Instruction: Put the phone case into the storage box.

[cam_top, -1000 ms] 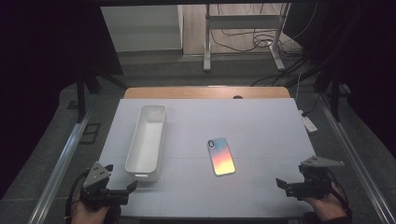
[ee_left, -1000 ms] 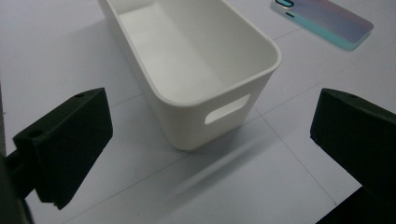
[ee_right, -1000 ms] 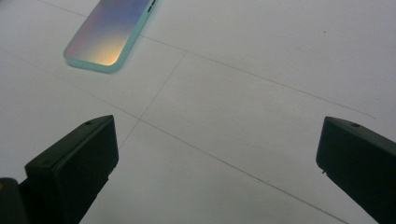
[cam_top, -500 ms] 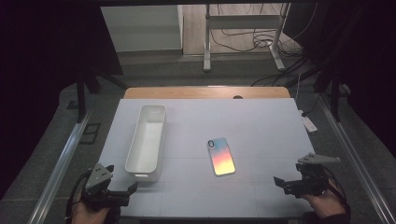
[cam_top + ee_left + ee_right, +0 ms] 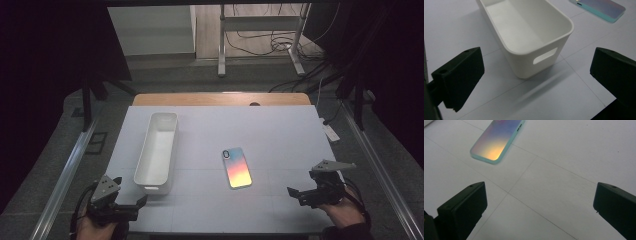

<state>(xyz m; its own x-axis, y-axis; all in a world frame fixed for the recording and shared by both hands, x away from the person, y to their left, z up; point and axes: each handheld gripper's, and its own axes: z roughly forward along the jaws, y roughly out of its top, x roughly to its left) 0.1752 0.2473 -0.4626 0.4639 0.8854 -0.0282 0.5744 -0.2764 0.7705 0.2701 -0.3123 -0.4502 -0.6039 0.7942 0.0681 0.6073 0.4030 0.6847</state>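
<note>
A long white bin [image 5: 157,150] lies empty on the left part of the white table [image 5: 280,135]. A phone [image 5: 236,167] with an iridescent back and a teal rim lies flat at the middle. My left gripper [image 5: 131,199] is open near the front left corner, just short of the bin's near end. In the left gripper view the wide-apart jaws of this gripper [image 5: 537,75] frame the bin's end wall [image 5: 544,56] with its handle slot. My right gripper [image 5: 300,187] is open at the front right. Its jaws [image 5: 539,202] point over bare table, with the phone [image 5: 496,141] ahead to the left.
A wooden strip [image 5: 215,99] borders the table's far edge. Metal rails [image 5: 65,175] run along both sides. Stand legs and cables [image 5: 280,42] lie on the floor beyond. A small white tag [image 5: 330,131] hangs off the right edge.
My right gripper has edged slightly left toward the phone. The left gripper has barely moved. Bin and phone lie where they were.
</note>
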